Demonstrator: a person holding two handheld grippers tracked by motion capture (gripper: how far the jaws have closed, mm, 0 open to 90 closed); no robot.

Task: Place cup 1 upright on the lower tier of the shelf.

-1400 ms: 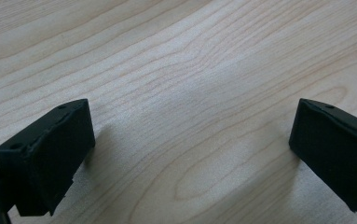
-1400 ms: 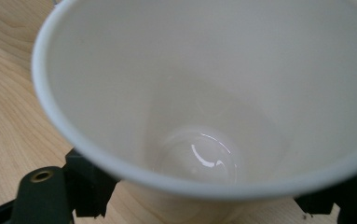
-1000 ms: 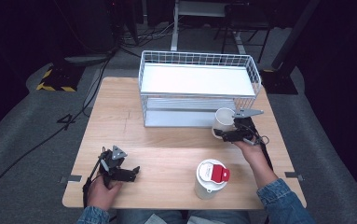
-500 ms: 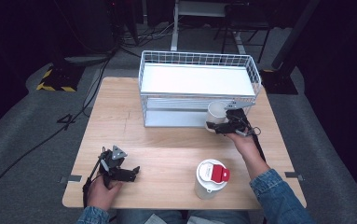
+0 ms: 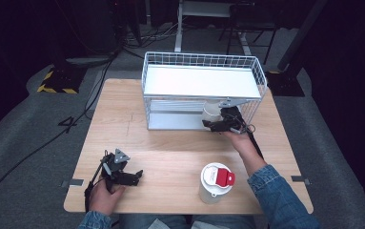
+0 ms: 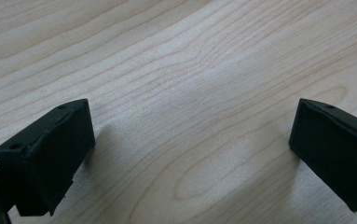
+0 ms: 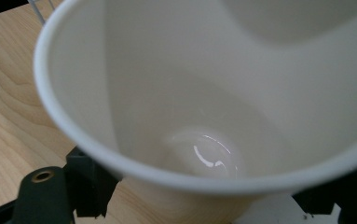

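My right gripper (image 5: 212,125) is shut on a white cup (image 5: 212,113), upright, held at the front opening of the white wire rack (image 5: 202,62), under its upper shelf (image 5: 199,82). In the right gripper view the cup (image 7: 204,107) looms close, its empty inside facing the camera, with a black jaw on each side of its base. My left gripper (image 5: 133,177) rests near the table's front left, pointing right. In the left gripper view its jaws stand wide apart over bare wood (image 6: 185,107), nothing between them.
A white container with a red lid tab (image 5: 216,182) stands near the table's front edge, right of centre. The wire rack takes up the back middle of the wooden table (image 5: 170,148). Cables trail over the grey floor at left.
My right hand has carried the cup away from me and leftward, from in front of the rack to under its upper shelf. The left gripper has stayed put.
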